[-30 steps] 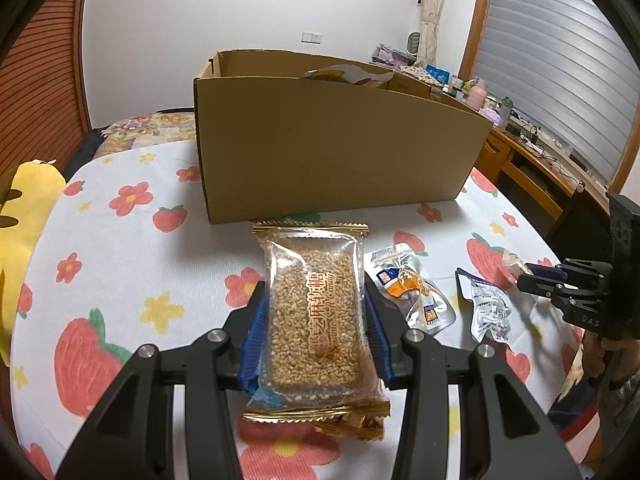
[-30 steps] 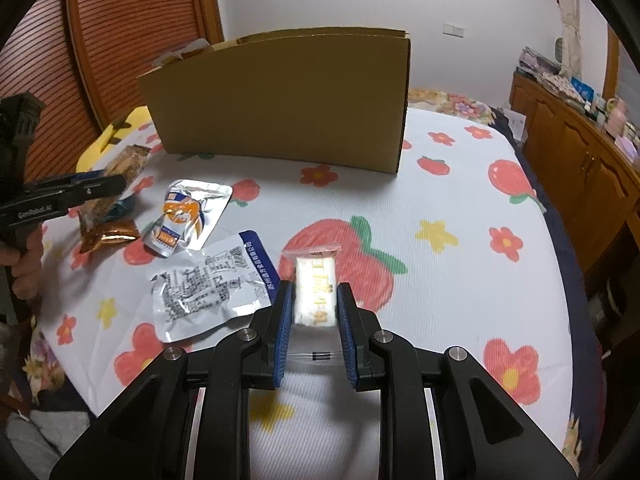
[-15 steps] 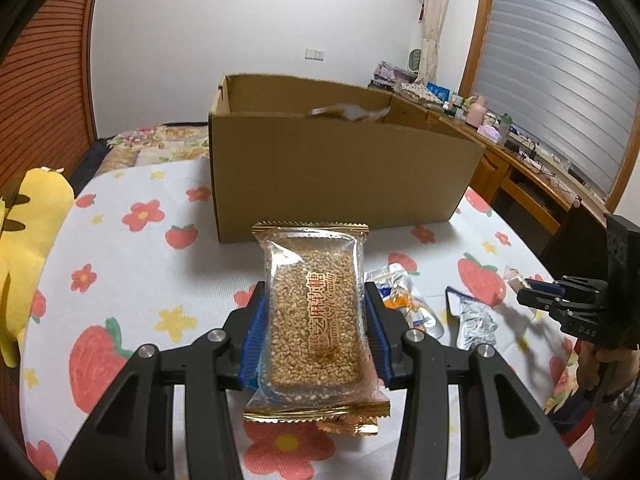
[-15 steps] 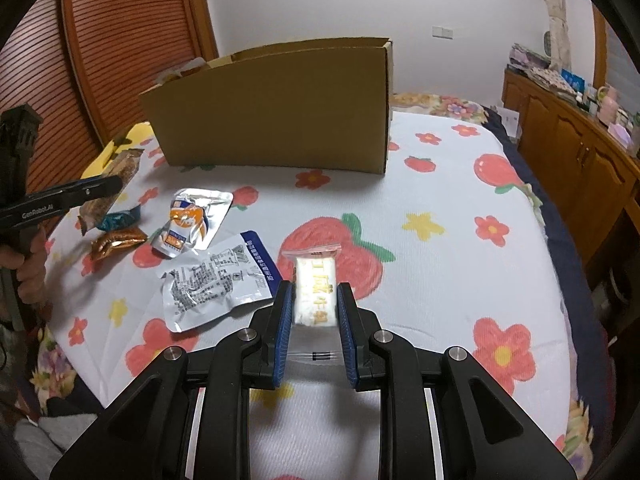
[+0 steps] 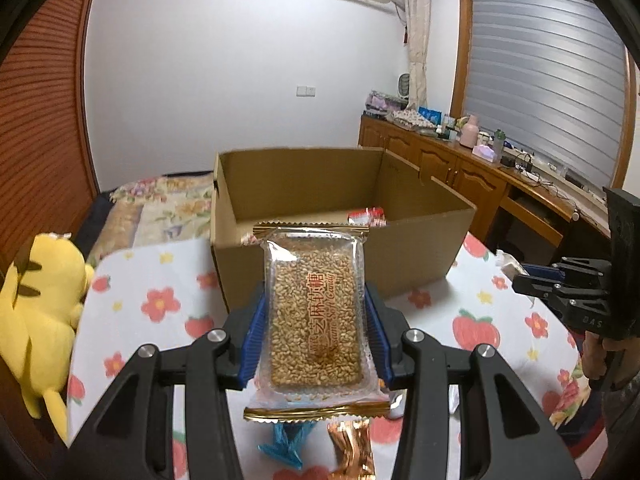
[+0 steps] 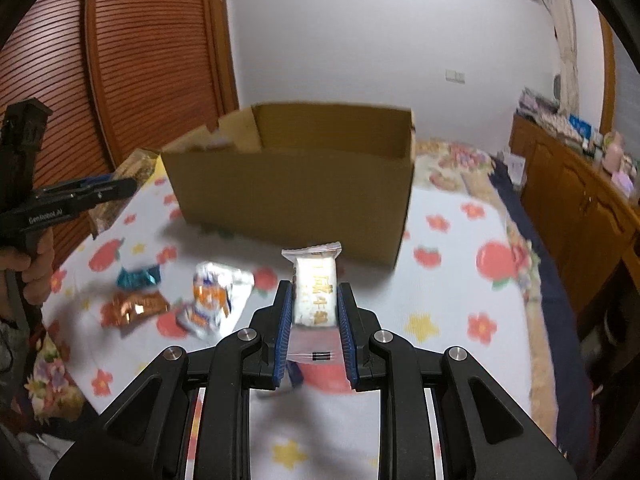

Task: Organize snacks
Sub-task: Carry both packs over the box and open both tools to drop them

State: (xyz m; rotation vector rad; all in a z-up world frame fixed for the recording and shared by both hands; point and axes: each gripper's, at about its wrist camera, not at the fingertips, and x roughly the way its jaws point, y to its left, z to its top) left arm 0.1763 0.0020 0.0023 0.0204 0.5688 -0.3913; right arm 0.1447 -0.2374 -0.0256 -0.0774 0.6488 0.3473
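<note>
My left gripper (image 5: 316,316) is shut on a clear-wrapped sesame candy bar (image 5: 314,312) with gold-edged ends, held in the air in front of the open cardboard box (image 5: 320,248). My right gripper (image 6: 314,308) is shut on a small white candy packet (image 6: 315,292), also lifted, facing the same box (image 6: 292,196). A red-and-white packet (image 5: 366,216) lies inside the box. The right gripper also shows in the left wrist view (image 5: 568,292), and the left gripper with its bar shows in the right wrist view (image 6: 92,192).
On the strawberry-and-flower tablecloth (image 6: 460,280) lie a blue wrapper (image 6: 138,276), a copper wrapper (image 6: 134,308) and a silver-orange pouch (image 6: 210,296). A yellow plush toy (image 5: 36,312) lies at the left. A wooden cabinet (image 5: 460,172) with clutter stands at the right.
Both grippers have risen with their snacks and now look over the box rim into its inside. The loose packets on the cloth have dropped lower in view.
</note>
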